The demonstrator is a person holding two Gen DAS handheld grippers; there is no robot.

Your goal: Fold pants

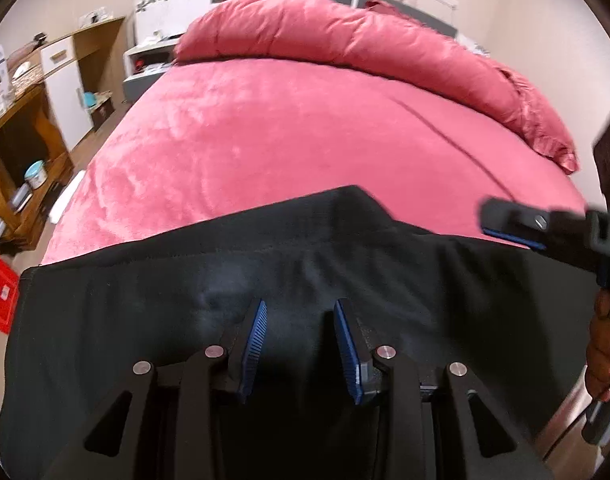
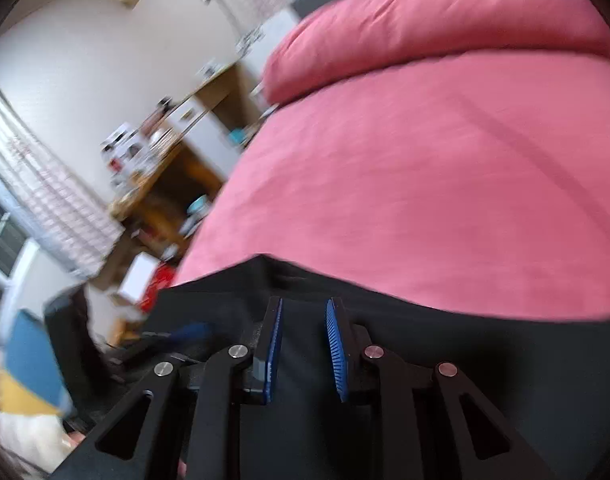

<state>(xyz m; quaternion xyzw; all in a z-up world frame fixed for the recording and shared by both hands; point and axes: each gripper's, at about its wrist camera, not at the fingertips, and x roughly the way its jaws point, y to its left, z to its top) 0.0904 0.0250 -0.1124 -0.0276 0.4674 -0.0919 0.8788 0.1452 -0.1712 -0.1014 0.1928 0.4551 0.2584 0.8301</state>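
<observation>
**A:** What does the left wrist view give you?

**B:** I see the black pants point(image 1: 265, 280) spread across the near edge of the bed point(image 1: 285, 140), directly under and ahead of my left gripper point(image 1: 301, 344). Their long axis runs side to side across the view, and a raised hump of cloth peaks just ahead of the fingers. My jaws stand apart with only cloth showing between the blue pads, nothing pinched. The right gripper point(image 1: 509, 224) comes in from the right, hovering above the far edge of the pants where they meet the pink cover (whether its jaws are apart I can't tell from this angle).

**A:** And the right wrist view?

**B:** It's blurred, but I can still see the pants point(image 2: 465, 340) filling the bottom, below and in front of the right gripper point(image 2: 303, 348). Jaws parted to a moderate gap, again empty. The far edge of the cloth lies just ahead of the fingertips, with bare bed point(image 2: 425, 180) beyond. The left gripper shows low on the left as a dark blur.

**A:** Which one is nearer the cloth?

**B:** My guess is that both are close; the left sits over the middle, the right toward the far edge on its own side.

**A:** Any containers?

**B:** None on the bed. A wooden shelf point(image 1: 21, 128) to the left holds small jars and boxes (too small to name).
</observation>
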